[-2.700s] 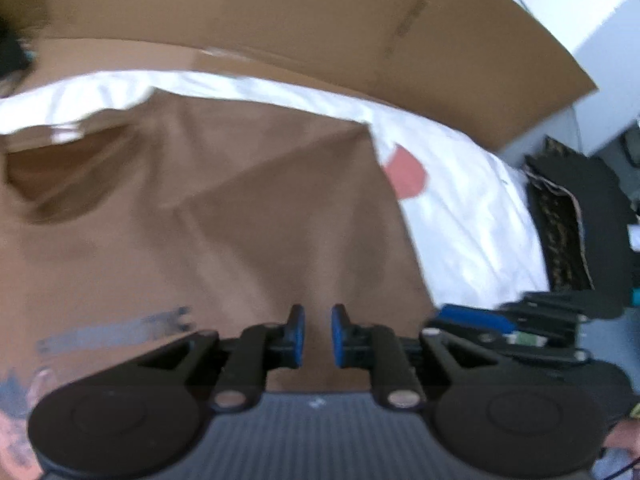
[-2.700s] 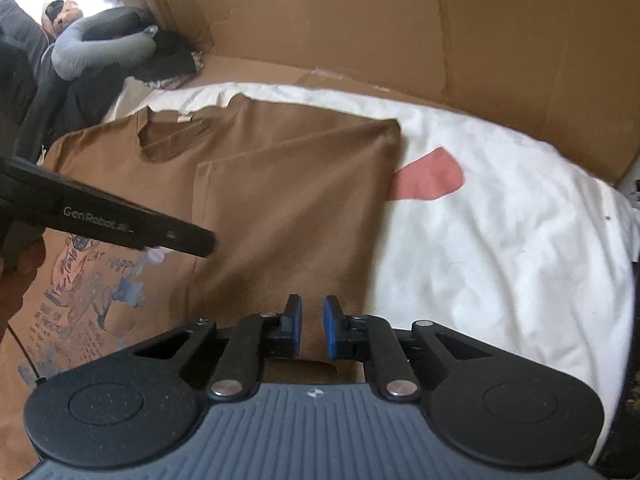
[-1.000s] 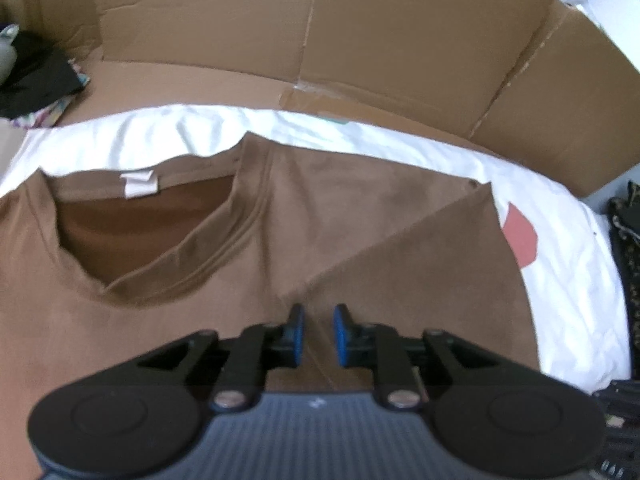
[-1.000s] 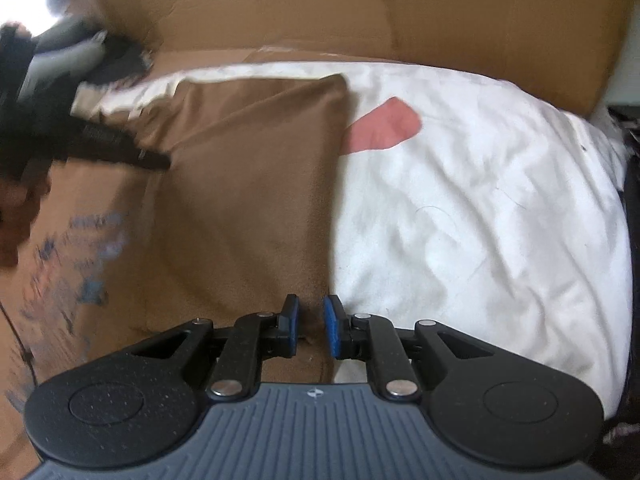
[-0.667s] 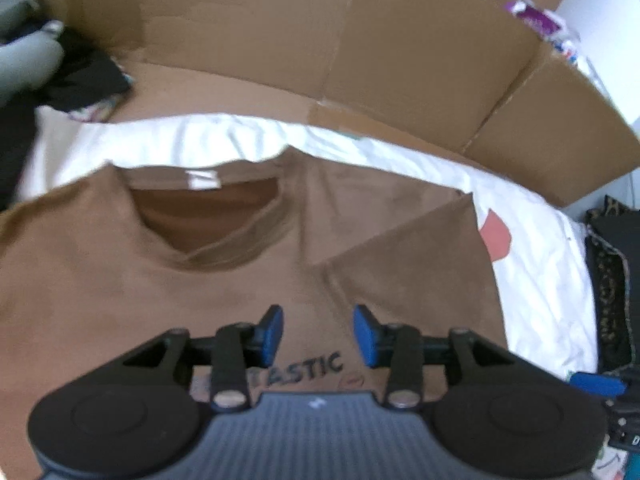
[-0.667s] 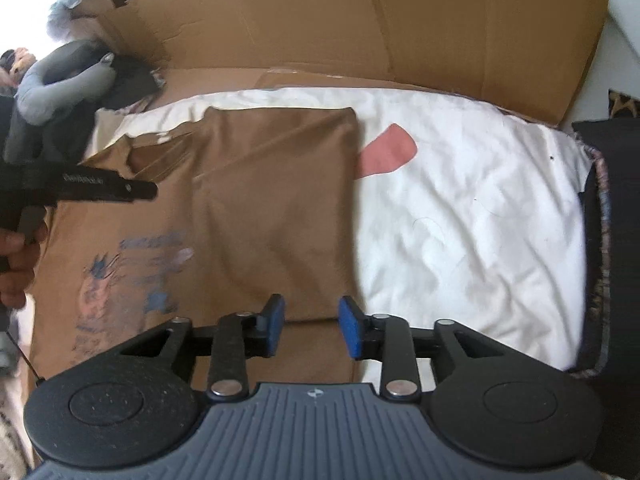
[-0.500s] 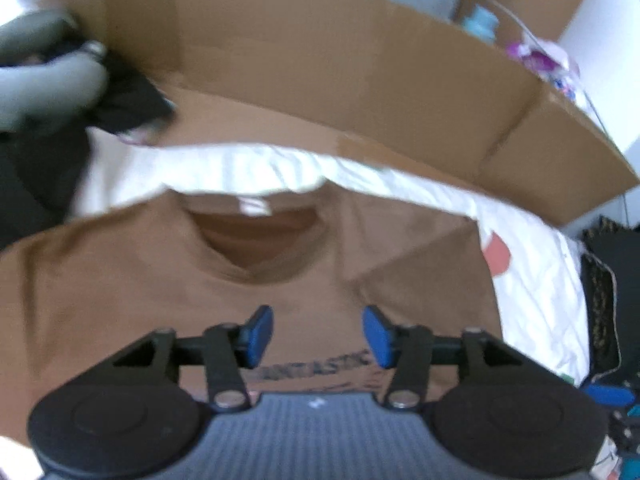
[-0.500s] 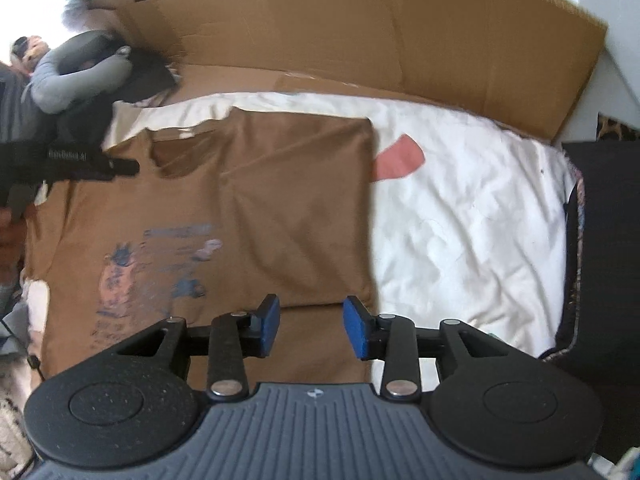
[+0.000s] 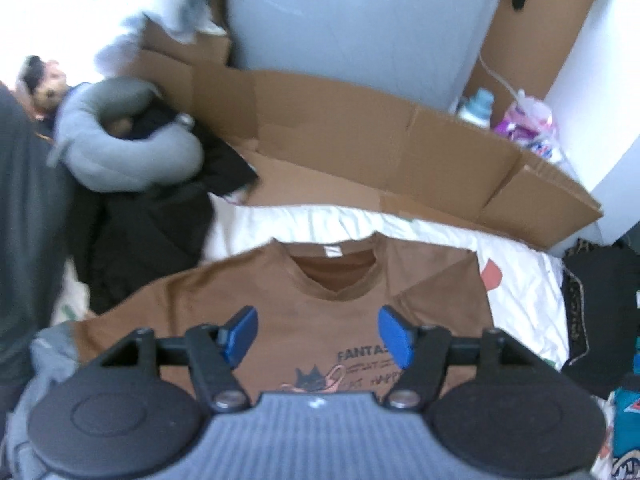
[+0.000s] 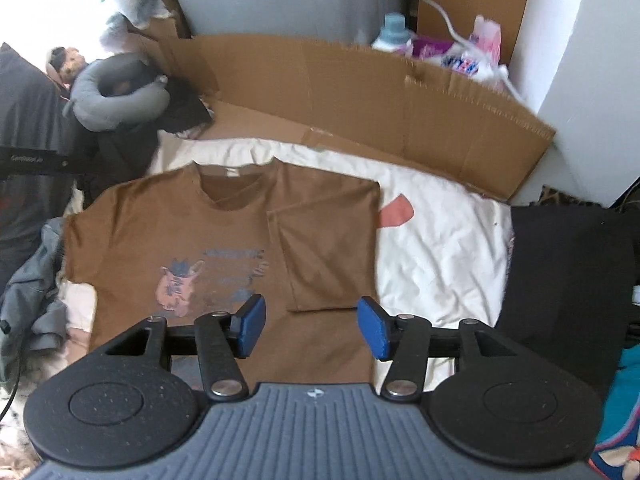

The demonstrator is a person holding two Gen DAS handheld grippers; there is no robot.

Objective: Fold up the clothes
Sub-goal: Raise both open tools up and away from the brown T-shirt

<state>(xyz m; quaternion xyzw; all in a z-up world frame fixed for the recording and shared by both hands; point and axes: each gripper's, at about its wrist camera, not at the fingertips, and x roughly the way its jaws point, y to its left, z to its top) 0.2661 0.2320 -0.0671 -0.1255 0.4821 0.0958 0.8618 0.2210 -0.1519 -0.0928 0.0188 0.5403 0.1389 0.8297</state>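
Observation:
A brown T-shirt with a cat print lies front up on a white sheet; its right side and sleeve are folded inward over the body. In the left wrist view the same T-shirt lies below my left gripper, high above it, jaws opening with nothing between them. My right gripper also hangs high over the shirt's lower right part, jaws opening and empty. The left gripper's arm shows at the left edge of the right wrist view.
Flattened cardboard stands behind the sheet. A grey neck pillow and dark clothes lie at the back left. Black fabric lies to the right. Bottles and bags stand behind the cardboard. A pink patch marks the sheet.
Both grippers let go of the shirt, opened their jaws and rose well above it. The shirt's right side now lies folded inward, and far more of the room shows.

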